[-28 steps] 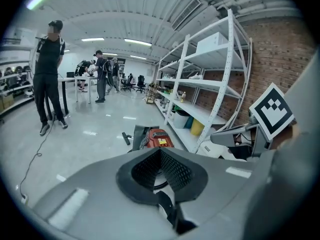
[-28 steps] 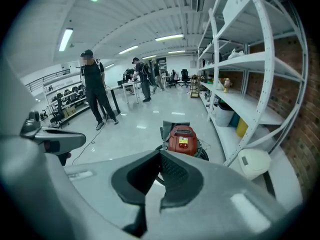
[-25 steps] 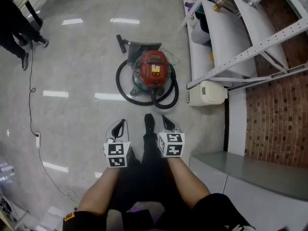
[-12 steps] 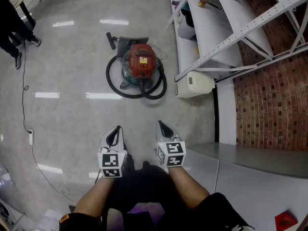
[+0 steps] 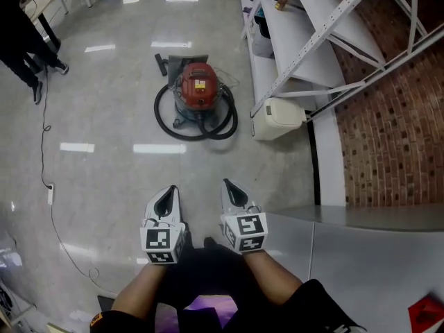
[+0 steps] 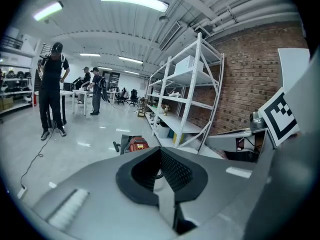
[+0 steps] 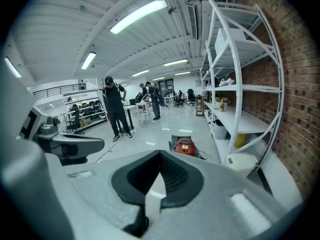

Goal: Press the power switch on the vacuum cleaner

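The red vacuum cleaner (image 5: pixel 198 87) stands on the glossy floor some way ahead, with its black hose (image 5: pixel 166 120) looped around it and a floor nozzle (image 5: pixel 162 64) behind. It shows small and distant in the left gripper view (image 6: pixel 137 144) and in the right gripper view (image 7: pixel 185 146). My left gripper (image 5: pixel 168 195) and right gripper (image 5: pixel 233 189) are held side by side close to my body, well short of the vacuum. Both have their jaws together with nothing between them, as also seen on the left gripper (image 6: pixel 160 150) and right gripper (image 7: pixel 160 155). No switch is discernible at this distance.
White metal shelving (image 5: pixel 305 33) runs along the brick wall (image 5: pixel 388 116) on the right, with a white bin (image 5: pixel 277 116) at its foot beside the vacuum. A grey platform (image 5: pixel 361 255) lies at lower right. A cable (image 5: pixel 47 151) trails along the left, near standing people (image 5: pixel 21 40).
The head view has shifted: the vacuum now sits higher and further left, and both grippers sit lower in the picture. The grippers have stayed shut and side by side.
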Motion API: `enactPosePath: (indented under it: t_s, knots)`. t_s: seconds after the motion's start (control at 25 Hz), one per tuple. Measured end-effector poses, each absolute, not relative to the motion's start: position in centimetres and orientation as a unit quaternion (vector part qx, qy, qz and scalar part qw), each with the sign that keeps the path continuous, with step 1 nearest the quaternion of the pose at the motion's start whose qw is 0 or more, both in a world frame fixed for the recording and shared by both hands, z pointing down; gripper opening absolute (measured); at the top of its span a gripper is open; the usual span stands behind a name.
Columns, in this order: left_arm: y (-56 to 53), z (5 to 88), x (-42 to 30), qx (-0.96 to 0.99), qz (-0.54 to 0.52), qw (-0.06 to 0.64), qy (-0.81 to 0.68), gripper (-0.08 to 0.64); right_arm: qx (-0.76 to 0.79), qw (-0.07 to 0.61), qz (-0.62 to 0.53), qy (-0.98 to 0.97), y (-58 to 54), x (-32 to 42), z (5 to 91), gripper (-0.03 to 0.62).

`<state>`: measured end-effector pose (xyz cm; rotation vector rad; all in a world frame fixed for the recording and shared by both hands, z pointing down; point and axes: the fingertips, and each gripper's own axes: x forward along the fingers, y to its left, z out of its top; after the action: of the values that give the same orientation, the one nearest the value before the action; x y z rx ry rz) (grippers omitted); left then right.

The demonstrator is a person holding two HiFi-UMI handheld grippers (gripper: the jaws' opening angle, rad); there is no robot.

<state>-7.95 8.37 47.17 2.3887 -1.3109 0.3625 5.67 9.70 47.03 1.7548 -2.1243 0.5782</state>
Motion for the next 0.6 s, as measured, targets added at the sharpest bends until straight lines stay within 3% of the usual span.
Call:
enactPosePath:
  t_s: [0.6]
  knots:
    - [23.2,42.2,-4.1,0.839,0.113,0.151,-0.51,0.014,0.582,0.117,0.148,-0.791,23.6,8.7,41.0,-0.008]
